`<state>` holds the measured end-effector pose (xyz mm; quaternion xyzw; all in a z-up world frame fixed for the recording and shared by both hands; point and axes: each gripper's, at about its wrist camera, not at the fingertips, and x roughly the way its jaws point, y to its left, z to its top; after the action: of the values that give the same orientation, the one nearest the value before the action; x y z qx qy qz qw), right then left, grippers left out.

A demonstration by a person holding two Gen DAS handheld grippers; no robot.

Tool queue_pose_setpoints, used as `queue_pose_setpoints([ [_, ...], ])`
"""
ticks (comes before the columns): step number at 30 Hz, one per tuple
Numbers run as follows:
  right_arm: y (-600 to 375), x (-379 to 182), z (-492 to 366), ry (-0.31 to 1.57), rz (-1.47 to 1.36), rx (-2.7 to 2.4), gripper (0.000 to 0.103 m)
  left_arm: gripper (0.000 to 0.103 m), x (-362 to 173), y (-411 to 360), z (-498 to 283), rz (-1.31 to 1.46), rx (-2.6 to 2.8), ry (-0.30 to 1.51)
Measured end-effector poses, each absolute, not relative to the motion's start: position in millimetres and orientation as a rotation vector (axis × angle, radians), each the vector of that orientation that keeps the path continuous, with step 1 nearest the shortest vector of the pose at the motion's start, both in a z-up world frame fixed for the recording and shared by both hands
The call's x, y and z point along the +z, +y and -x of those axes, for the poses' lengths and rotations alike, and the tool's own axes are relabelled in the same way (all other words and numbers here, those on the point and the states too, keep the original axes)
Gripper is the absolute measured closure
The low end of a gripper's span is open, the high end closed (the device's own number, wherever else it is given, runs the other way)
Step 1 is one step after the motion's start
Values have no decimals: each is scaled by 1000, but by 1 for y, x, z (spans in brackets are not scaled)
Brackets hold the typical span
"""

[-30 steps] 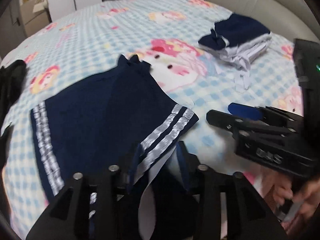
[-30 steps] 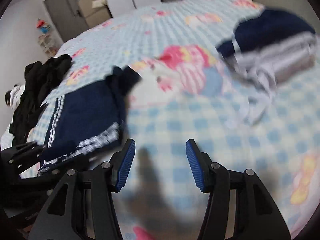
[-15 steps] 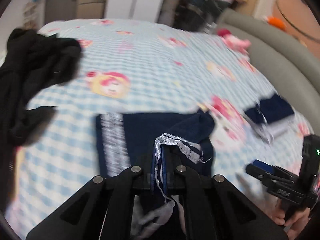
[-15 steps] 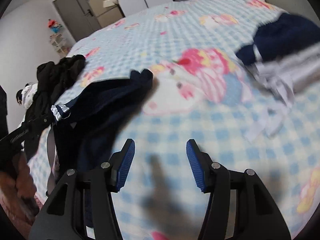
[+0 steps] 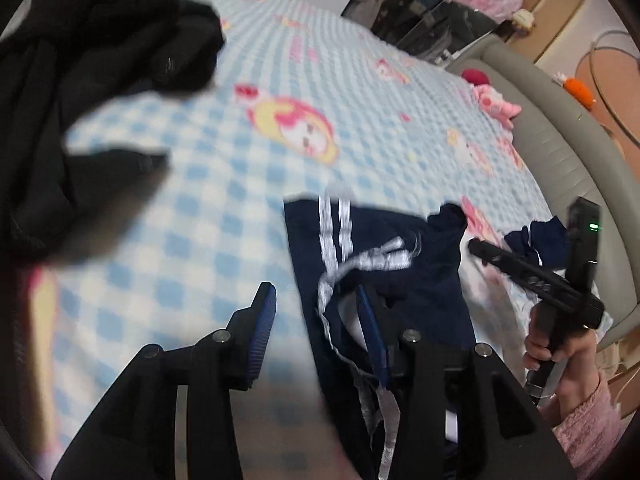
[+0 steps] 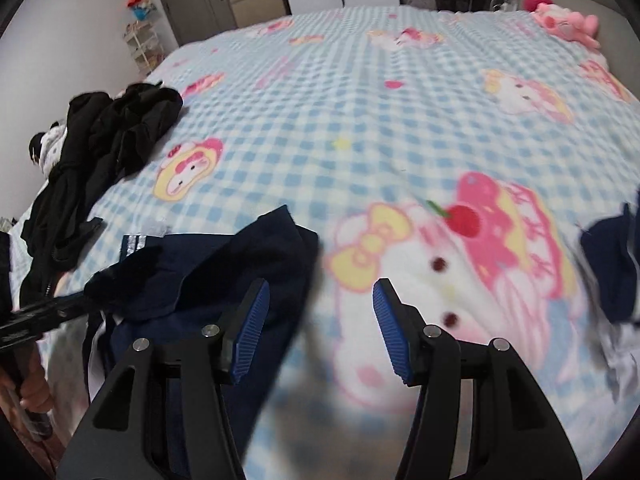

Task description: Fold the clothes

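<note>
Lying half-doubled near the bed's (image 6: 360, 92) front edge, the navy garment (image 5: 384, 280) could spring open, since both the left gripper (image 5: 316, 332) and right gripper (image 6: 318, 330) gape wide, holding nothing.

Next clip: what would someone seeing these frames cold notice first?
Probably the navy garment with white stripes, lying crumpled just ahead of the open left gripper. Behind it, the blue checked cartoon-print blanket covers the whole bed. A heap of black clothes sits at its left edge, and the right gripper hovers open above the blanket.
</note>
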<state>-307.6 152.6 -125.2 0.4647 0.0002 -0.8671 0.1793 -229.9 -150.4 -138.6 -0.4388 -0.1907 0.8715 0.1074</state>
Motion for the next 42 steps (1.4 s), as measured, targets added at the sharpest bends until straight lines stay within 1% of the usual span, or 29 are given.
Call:
queue_pose_setpoints([
  [3,141,-133,317,47,-1321,-2424,48,59,-127,-140,235,1219,2576,-469],
  [7,135,-145,325,113,-1354,-2436,47,59,-135,-124,255,1321,2674,-221],
  [10,142,-142,328,98,-1341,-2492,47,61,-140,-113,270,1389,2739,-42],
  [12,150,-134,326,83,-1307,-2540,47,62,-138,-137,274,1363,2828,-222],
  [14,159,-126,323,58,-1266,-2582,46,62,-130,-158,265,1258,2822,-428],
  [16,169,-121,324,19,-1244,-2613,45,61,-129,-160,259,1232,2684,-439],
  [18,171,-126,333,10,-1287,-2603,45,60,-127,-161,252,1206,2550,-439],
  [22,164,-140,350,7,-1352,-2514,45,60,-129,-129,236,1223,2477,-182],
  [24,157,-141,349,27,-1346,-2488,45,60,-134,-116,242,1257,2495,-96],
  [25,153,-140,346,38,-1338,-2478,45,62,-139,-111,248,1279,2510,-71],
  [26,151,-138,342,51,-1325,-2471,45,67,-143,-107,255,1299,2524,-50],
  [27,149,-136,337,66,-1315,-2468,45,82,-145,-106,258,1314,2535,-61],
  [28,147,-134,333,84,-1309,-2468,45,86,-147,-109,263,1322,2560,-102],
  [32,143,-126,325,155,-1287,-2462,45,85,-154,-134,278,1366,2637,-320],
  [36,137,-120,323,215,-1260,-2461,45,85,-154,-152,273,1384,2634,-426],
  [38,135,-120,329,207,-1246,-2492,45,85,-151,-151,269,1363,2633,-402],
  [42,139,-130,352,104,-1297,-2525,45,85,-154,-138,271,1370,2624,-318],
])
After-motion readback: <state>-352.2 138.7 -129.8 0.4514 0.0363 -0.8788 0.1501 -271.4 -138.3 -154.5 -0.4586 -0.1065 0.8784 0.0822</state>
